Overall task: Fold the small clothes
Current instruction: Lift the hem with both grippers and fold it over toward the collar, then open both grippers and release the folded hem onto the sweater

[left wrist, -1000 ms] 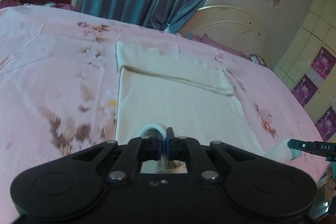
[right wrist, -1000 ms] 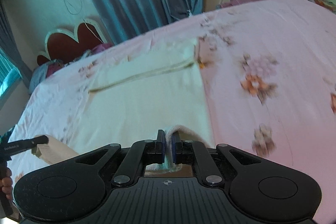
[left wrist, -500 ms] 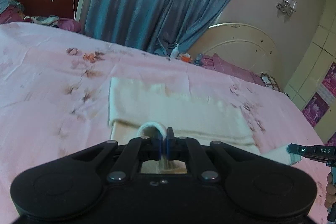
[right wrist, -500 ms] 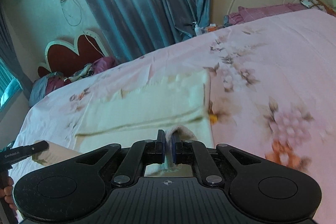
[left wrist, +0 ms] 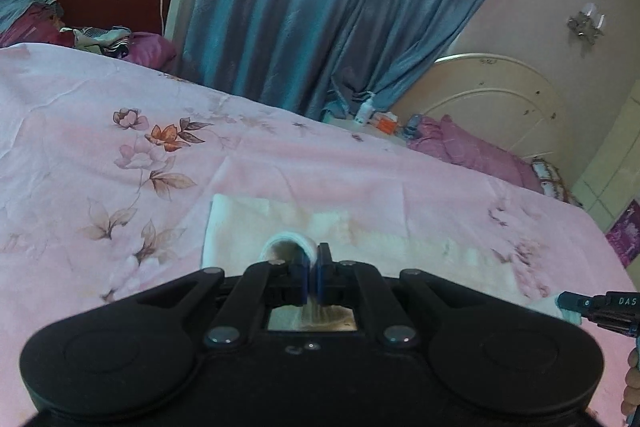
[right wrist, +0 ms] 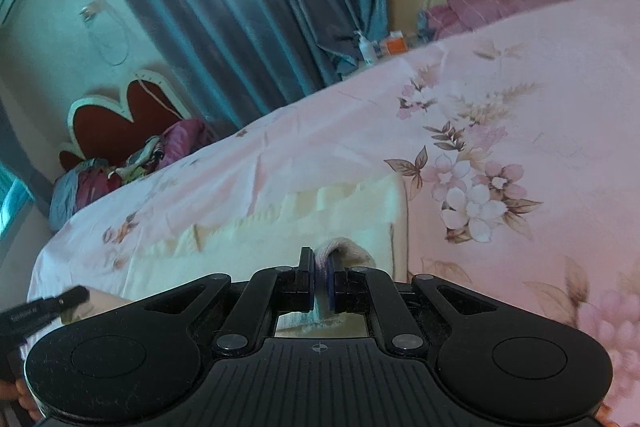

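Crosswise, cream cloth [left wrist: 248, 223] spans between both clamped tongs [left wrist: 313, 259]

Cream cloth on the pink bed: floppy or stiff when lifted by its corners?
Likely floppy: the cream cloth bunches into a soft loop where the right gripper pinches it. Probably light, since the left gripper holds its corner by a small pinch.
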{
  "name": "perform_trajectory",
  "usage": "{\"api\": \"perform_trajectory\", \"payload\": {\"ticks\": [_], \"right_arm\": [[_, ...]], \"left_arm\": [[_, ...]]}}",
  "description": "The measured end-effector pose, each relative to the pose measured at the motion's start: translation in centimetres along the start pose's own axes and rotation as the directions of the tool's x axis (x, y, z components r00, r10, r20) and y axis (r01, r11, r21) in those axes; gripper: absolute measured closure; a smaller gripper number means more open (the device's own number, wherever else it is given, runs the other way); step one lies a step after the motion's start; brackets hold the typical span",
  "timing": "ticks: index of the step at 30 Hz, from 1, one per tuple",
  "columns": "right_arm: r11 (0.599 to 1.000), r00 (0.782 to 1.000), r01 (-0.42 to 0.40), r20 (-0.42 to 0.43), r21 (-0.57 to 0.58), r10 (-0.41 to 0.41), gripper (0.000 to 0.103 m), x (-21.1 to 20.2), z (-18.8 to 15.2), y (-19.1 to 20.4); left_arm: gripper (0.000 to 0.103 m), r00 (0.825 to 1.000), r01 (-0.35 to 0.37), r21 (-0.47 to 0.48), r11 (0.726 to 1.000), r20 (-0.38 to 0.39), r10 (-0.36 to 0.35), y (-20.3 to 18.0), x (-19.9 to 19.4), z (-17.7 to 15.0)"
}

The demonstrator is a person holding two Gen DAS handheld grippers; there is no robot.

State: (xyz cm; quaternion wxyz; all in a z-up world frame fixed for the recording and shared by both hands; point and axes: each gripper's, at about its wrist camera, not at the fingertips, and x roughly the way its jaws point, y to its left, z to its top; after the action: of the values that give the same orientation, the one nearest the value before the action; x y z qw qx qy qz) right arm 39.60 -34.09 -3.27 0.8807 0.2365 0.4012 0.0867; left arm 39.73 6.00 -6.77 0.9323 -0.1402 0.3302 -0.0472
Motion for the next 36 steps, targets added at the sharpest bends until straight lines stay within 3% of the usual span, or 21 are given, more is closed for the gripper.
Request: {"api": "perform_trajectory", "payload": {"ticks": [10,15,16,18,19,20,21,30,32,33,35,36], "right_arm": [[0.995,0.997,0.033,-0.066,0.091,-0.027,0.097,6.4,2.8,-1.9],[0.991,0.999,0.028,-0.040,0.128,-0.023,0.097,7.2,3.5,-2.6],[0.993,0.999,0.024,-0.035,0.114,-0.020,0.093,7.2,3.6,-2.4],[0.995,1.000,0.028,0.000,0.095,-0.028,0.071,6.9,3.7,-2.3],[0.995,0.999,0.026,0.019,0.093,-0.028,0.048,6.6,3.8,-2.3],[0.996,0.999,0.027,0.035,0.088,-0.030,0.041,6.4,3.9,-2.3],[0.997,0.999,0.027,0.042,0.076,-0.031,0.041,6.3,4.1,-2.2],[0.997,1.000,0.027,-0.011,-0.071,-0.027,0.042,8.1,3.4,-1.2],[0.995,0.999,0.033,-0.020,-0.096,-0.035,0.042,8.7,3.1,-1.2],[0.993,0.999,0.033,-0.024,-0.109,-0.036,0.042,9.0,3.0,-1.1],[0.990,0.998,0.029,-0.045,-0.136,-0.035,0.065,9.8,2.9,-1.0],[0.989,0.998,0.031,-0.057,-0.142,-0.039,0.067,10.2,2.9,-1.0]], "left_arm": [[0.098,0.992,-0.089,-0.033,0.995,-0.092,0.085,0.6,6.1,1.5],[0.074,0.991,-0.118,-0.042,0.992,-0.070,0.115,0.8,7.0,2.2],[0.064,0.992,-0.117,-0.050,0.992,-0.057,0.114,0.9,6.9,2.5],[0.050,0.992,-0.123,-0.059,0.991,-0.034,0.121,1.1,6.5,3.0],[0.049,0.992,-0.125,-0.050,0.991,-0.026,0.124,1.1,6.3,3.2],[0.048,0.992,-0.129,-0.033,0.991,-0.024,0.128,1.2,6.2,3.2],[0.048,0.991,-0.130,-0.022,0.991,-0.027,0.129,1.3,6.2,3.2],[0.050,0.991,-0.093,0.072,0.993,-0.088,0.099,1.5,8.5,1.2],[0.057,0.990,-0.088,0.069,0.994,-0.106,0.095,1.5,9.4,1.0],[0.066,0.989,-0.087,0.068,0.994,-0.113,0.094,1.5,9.8,0.9],[0.083,0.988,-0.095,0.075,0.993,-0.117,0.104,1.6,10.2,0.6],[0.091,0.988,-0.097,0.076,0.992,-0.115,0.106,1.7,10.3,0.5]]}}
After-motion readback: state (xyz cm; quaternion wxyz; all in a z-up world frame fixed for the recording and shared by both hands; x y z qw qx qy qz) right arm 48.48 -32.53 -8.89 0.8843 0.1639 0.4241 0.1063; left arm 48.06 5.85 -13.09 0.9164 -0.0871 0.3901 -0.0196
